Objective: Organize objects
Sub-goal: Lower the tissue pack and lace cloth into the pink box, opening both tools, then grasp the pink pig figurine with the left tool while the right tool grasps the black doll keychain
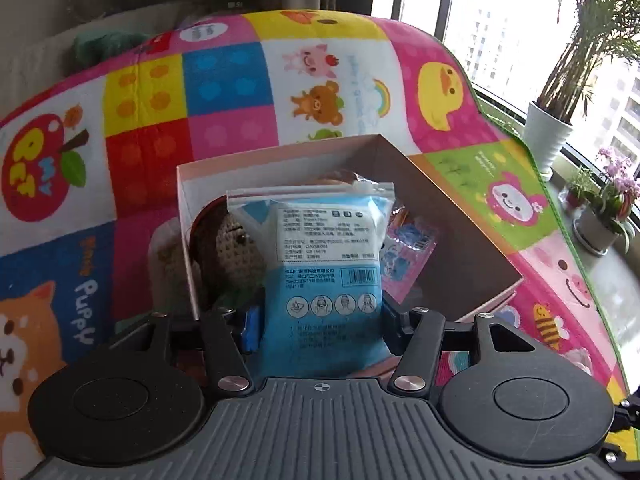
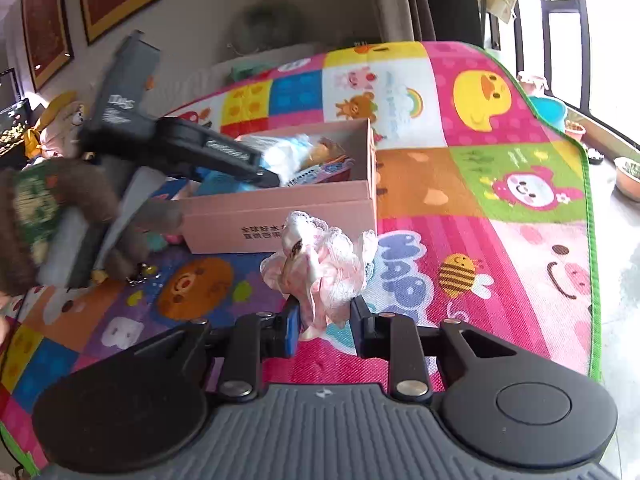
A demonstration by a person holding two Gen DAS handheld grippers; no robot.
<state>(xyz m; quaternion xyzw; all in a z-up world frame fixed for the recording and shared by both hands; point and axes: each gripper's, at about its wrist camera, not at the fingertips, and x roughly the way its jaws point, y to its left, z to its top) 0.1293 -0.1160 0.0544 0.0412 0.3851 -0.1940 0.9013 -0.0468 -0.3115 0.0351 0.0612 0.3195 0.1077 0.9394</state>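
My left gripper (image 1: 320, 320) is shut on a blue zip-bag packet (image 1: 324, 264) with a white printed label, held upright over the open pink cardboard box (image 1: 460, 216). Inside the box lie a crochet doll (image 1: 236, 248) and a pink packet of small blue items (image 1: 404, 248). The right wrist view shows the left gripper (image 2: 264, 172) reaching into the box (image 2: 280, 216) from the left, with the packet (image 2: 284, 150) at its tip. My right gripper (image 2: 324, 312) is shut on a bundle of pink and white lace fabric (image 2: 324, 268), in front of the box's near wall.
The box sits on a colourful cartoon play mat (image 2: 480, 200). A brown plush toy (image 2: 80, 200) and small clutter lie left of the box. Potted plants (image 1: 548, 136) and a window stand beyond the mat's right edge, where grey floor (image 2: 620, 280) shows.
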